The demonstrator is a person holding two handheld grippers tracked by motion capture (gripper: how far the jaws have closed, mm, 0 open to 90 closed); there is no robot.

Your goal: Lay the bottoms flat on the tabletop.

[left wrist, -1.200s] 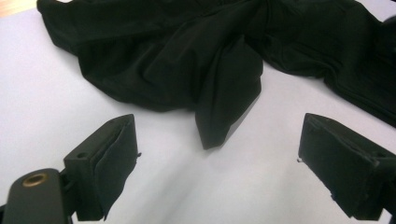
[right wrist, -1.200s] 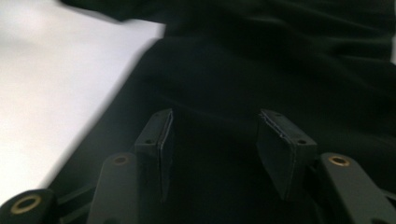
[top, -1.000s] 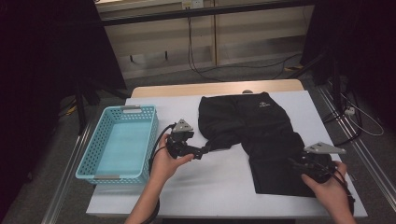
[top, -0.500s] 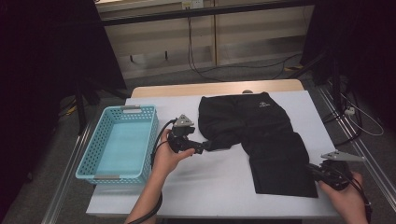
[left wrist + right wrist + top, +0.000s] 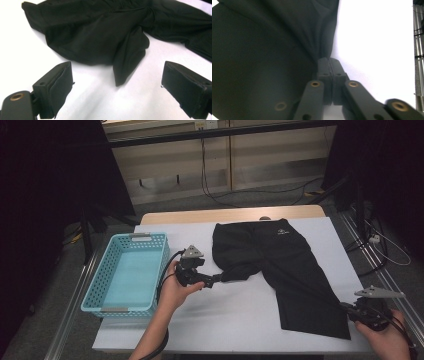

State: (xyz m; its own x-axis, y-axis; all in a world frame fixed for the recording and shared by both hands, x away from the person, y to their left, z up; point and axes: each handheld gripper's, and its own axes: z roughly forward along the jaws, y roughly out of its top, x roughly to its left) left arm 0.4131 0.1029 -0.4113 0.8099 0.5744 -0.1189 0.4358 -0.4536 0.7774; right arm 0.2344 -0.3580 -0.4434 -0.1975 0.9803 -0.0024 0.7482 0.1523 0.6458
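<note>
**Right leg hem pinched, left leg next**

White tabletop (image 5: 240,320) carries black trousers (image 5: 280,255) spread from centre toward five o'clock, with a blue basket (image 5: 100,292) at nine o'clock. My right gripper (image 5: 329,61) has just been closing and is clenched on the hem corner of the straight leg (fabric bunches between the pads). My left gripper (image 5: 117,87) stands released, its jaws wide, just short of the folded-under leg. I judge the flattening is under way; next I need the left to pinch that tucked leg and draw it out.
</note>
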